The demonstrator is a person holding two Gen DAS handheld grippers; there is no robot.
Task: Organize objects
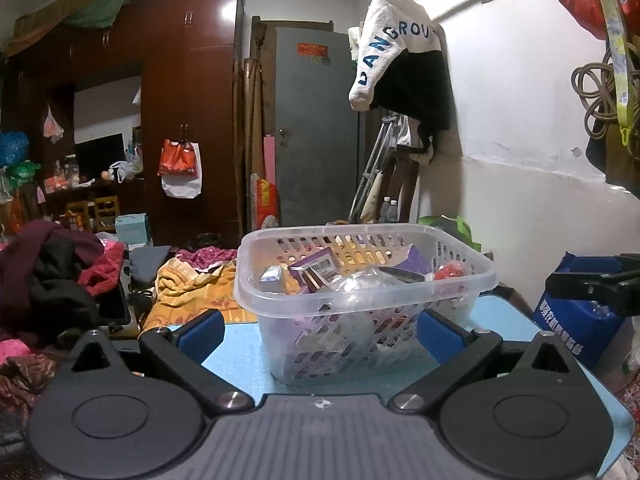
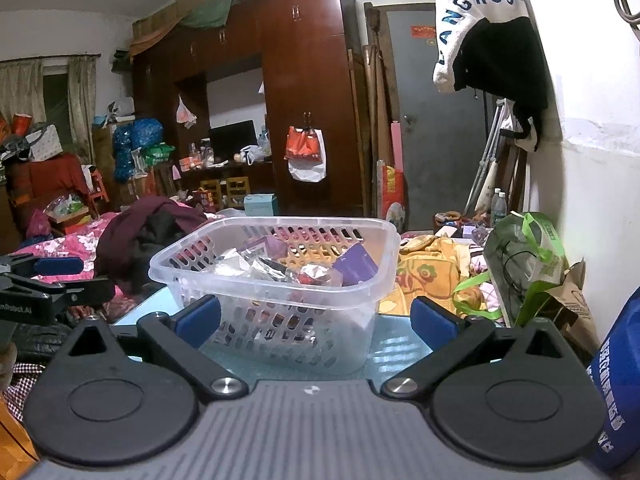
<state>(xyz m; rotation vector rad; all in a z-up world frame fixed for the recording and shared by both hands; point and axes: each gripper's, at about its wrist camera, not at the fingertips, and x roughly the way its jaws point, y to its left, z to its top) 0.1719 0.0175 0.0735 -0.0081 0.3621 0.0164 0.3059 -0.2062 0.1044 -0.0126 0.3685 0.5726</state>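
A clear perforated plastic basket [image 1: 440,236] stands on a light blue table [image 1: 244,344]. It holds several small items, among them purple boxes [image 1: 320,266] and crinkled clear wrappers. My left gripper [image 1: 320,332] is open and empty, just in front of the basket. The basket also shows in the right wrist view [image 2: 384,240], with a purple box [image 2: 354,266] inside. My right gripper [image 2: 316,318] is open and empty, just in front of it. The left gripper shows at the left edge of the right wrist view [image 2: 52,276], and the right gripper at the right edge of the left wrist view [image 1: 592,284].
A blue bag [image 1: 580,320] stands right of the table. A green bag [image 2: 528,264] and a paper bag sit by the white wall. A bed with piled clothes [image 1: 52,272] and a yellow blanket [image 1: 192,284] lies behind. A wardrobe and grey door stand farther back.
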